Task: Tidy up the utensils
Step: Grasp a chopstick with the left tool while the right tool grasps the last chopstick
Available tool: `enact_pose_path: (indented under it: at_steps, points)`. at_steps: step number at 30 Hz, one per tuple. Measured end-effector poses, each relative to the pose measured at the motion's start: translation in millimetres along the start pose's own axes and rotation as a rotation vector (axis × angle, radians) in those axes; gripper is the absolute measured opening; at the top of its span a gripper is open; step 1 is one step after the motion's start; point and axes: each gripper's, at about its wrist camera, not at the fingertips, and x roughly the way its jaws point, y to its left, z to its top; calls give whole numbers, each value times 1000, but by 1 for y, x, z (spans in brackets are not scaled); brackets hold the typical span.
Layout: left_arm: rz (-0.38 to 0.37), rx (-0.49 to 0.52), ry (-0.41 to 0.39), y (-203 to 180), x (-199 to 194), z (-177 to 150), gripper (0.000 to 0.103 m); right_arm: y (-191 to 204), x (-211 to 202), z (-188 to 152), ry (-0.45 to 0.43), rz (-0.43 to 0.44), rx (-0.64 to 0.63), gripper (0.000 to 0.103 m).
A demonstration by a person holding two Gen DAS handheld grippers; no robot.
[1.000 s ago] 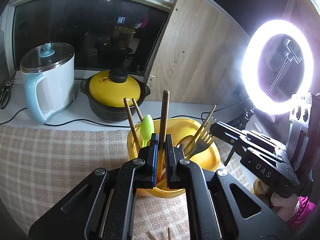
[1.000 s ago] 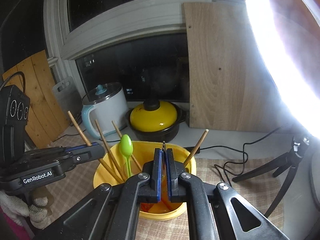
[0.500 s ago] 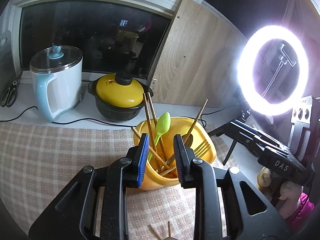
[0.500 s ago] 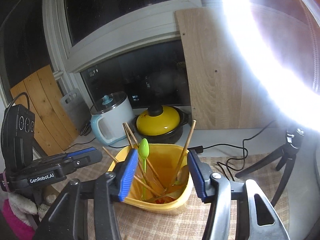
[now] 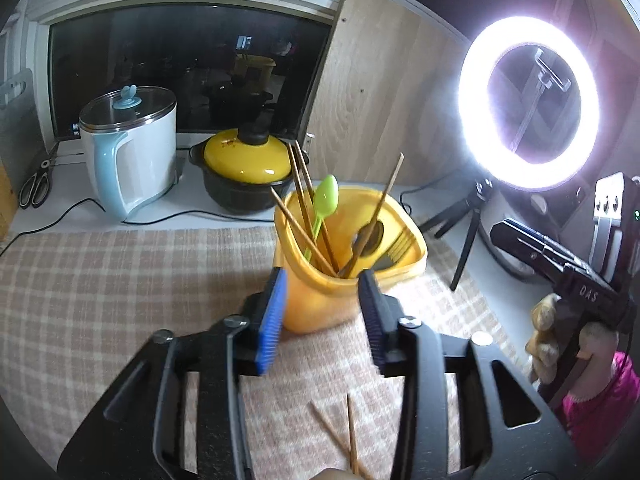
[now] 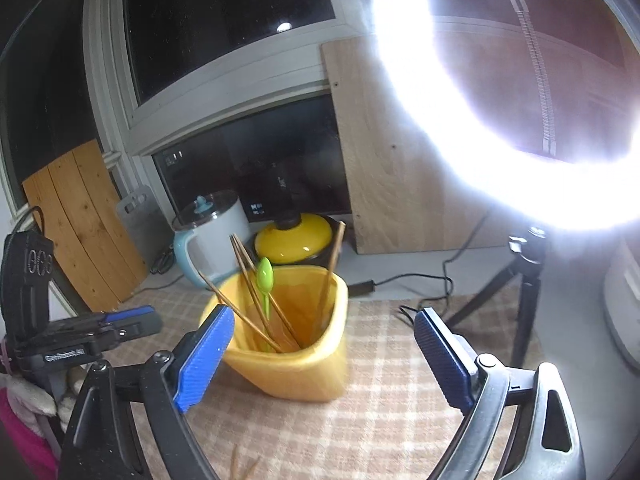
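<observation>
A yellow-orange tub (image 5: pixel 320 304) holds brown wooden chopsticks (image 5: pixel 308 216) and a lime-green spoon (image 5: pixel 325 200) on a beige-and-white checked cloth (image 5: pixel 120 288). At ten o'clock, a white kettle (image 5: pixel 136 152) with pale-blue handle; a black pot (image 5: pixel 240 196) under a yellow lid (image 5: pixel 248 160). Gripper pads (image 6: pixel 204 356) are blue.

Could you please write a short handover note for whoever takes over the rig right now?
Left tongs: open, empty, just in front of the yellow holder.
Right tongs: open wide, empty, also facing the holder.
Done: several chopsticks, a green spoon, a dark spoon and a fork stand in the holder on the checked cloth.
Left: at least two loose chopsticks lie on the cloth near the bottom edge, below the left tongs; pick them up and put them in the holder.
</observation>
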Motion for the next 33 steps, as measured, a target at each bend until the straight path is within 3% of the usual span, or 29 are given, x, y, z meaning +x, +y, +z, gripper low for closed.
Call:
enact_pose_path:
  at_steps: [2,22,31,33]
  points:
    - [4,16,22,-3,-2,-9,39,-4,-5,-6,3,-9,-1,103]
    - [-41,45,368,-38,30,-137,39,-28,-40,-77,99,-28,-3,103]
    - [-3,61,421,-43,54,-155,38,-28,-39,-102,198,1,-6,102]
    - [9,68,428,-44,58,-158,33,-30,-39,-104,209,5,8,101]
